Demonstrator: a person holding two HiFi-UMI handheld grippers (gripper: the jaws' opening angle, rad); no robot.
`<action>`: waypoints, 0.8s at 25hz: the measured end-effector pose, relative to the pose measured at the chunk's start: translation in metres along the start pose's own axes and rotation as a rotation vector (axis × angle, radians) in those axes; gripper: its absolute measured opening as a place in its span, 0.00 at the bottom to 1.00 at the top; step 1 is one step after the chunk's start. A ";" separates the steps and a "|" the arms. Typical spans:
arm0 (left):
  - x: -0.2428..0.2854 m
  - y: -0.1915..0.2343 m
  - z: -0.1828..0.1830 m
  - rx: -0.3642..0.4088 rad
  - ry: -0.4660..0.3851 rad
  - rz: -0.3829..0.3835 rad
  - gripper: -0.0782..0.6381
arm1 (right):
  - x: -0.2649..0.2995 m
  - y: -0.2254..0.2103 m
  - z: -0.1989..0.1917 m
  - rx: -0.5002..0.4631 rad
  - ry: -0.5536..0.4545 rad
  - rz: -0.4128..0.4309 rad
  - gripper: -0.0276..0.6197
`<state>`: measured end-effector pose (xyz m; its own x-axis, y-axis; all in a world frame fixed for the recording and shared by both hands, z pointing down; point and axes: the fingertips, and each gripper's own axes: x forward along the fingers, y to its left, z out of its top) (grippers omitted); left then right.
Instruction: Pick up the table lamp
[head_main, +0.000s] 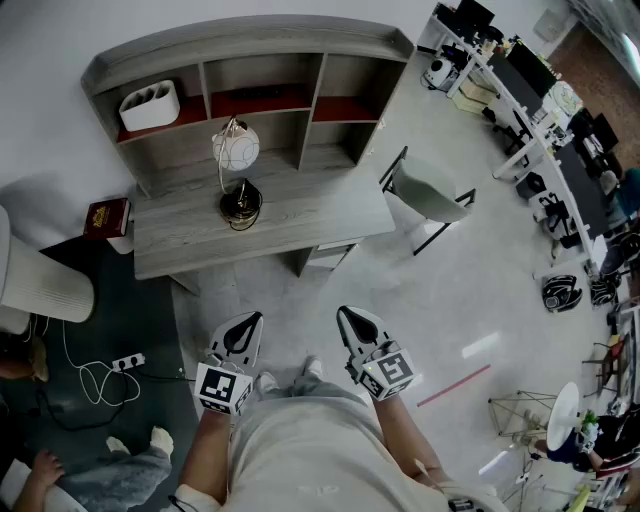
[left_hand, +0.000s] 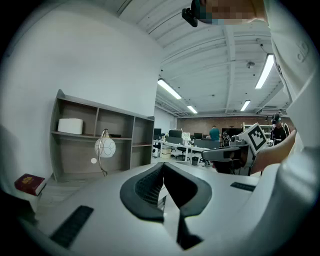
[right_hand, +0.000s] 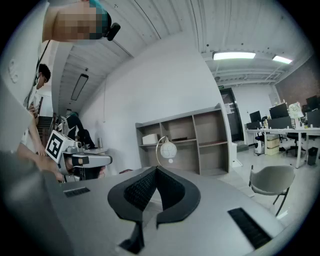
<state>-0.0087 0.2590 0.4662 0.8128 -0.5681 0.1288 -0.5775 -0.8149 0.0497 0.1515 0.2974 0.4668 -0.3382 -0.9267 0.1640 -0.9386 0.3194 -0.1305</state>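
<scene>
The table lamp (head_main: 236, 150) has a white globe shade on a curved metal stem and a round black base. It stands on the grey desk (head_main: 300, 225), in front of the shelf unit. Both grippers are held side by side over the floor, well short of the desk and pointing toward it. The left gripper (head_main: 250, 322) is shut with nothing in it, and the right gripper (head_main: 350, 318) is shut and empty too. The lamp (left_hand: 105, 147) shows far beyond the left gripper (left_hand: 162, 167). In the right gripper view the lamp (right_hand: 168, 149) stands just above the right gripper (right_hand: 155, 170).
A white box (head_main: 150, 105) sits on the upper left shelf. A red book (head_main: 106, 217) lies at the desk's left end. A grey chair (head_main: 430, 195) stands right of the desk. A power strip (head_main: 128, 362) and cable lie on the floor at left. Office desks fill the right.
</scene>
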 end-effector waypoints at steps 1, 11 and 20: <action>0.004 -0.002 0.001 -0.002 -0.001 0.006 0.13 | -0.002 -0.005 0.001 0.000 -0.001 0.003 0.09; 0.052 -0.028 0.007 0.002 0.011 0.064 0.13 | -0.015 -0.064 0.009 0.037 -0.026 0.052 0.09; 0.091 -0.022 0.011 -0.021 0.026 0.165 0.13 | -0.002 -0.102 0.004 0.089 -0.021 0.141 0.09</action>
<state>0.0790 0.2234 0.4661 0.7050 -0.6904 0.1624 -0.7044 -0.7083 0.0468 0.2483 0.2663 0.4760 -0.4641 -0.8780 0.1171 -0.8715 0.4290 -0.2376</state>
